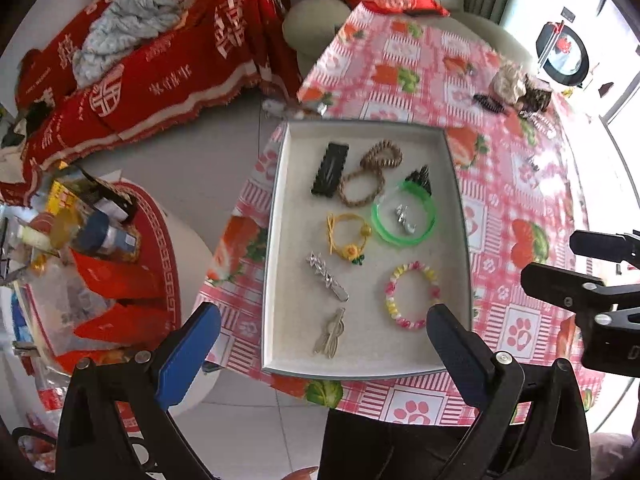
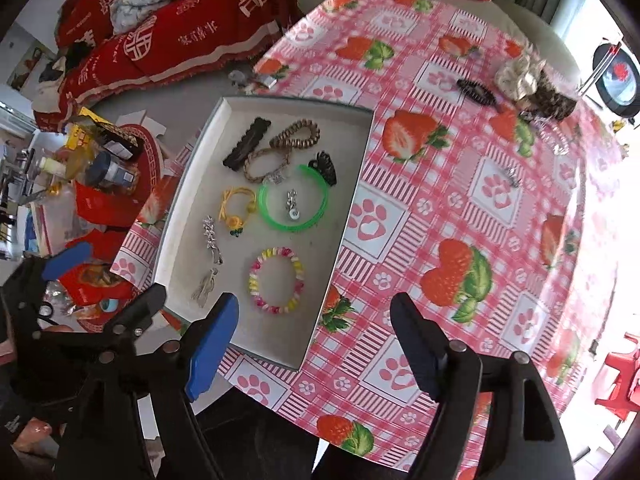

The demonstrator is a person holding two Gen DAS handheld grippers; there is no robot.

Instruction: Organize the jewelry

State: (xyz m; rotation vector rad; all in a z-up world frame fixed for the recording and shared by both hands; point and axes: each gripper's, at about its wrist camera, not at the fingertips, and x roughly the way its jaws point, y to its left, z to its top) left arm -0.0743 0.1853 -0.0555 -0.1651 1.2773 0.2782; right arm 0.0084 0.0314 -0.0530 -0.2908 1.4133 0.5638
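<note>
Left wrist view: my left tongs (image 1: 324, 330) and right tongs (image 2: 314, 330) hang spread, empty; black toothed hair claw (image 2: 476, 91) far ahead needs squarely centred pinching.

A tray (image 1: 276, 208) sits on the table (image 1: 520, 184) at frame centre. Inside it, upper left, a flat hair clip (image 1: 330, 170) lies beside a braided bracelet (image 1: 370, 172). A bangle (image 1: 403, 216) at right centre encircles a small charm (image 1: 405, 219). Below it lies a beaded bracelet (image 1: 412, 295). On the table at upper right, outside the tray, lie what may be scrunchies (image 1: 510, 82).
</note>
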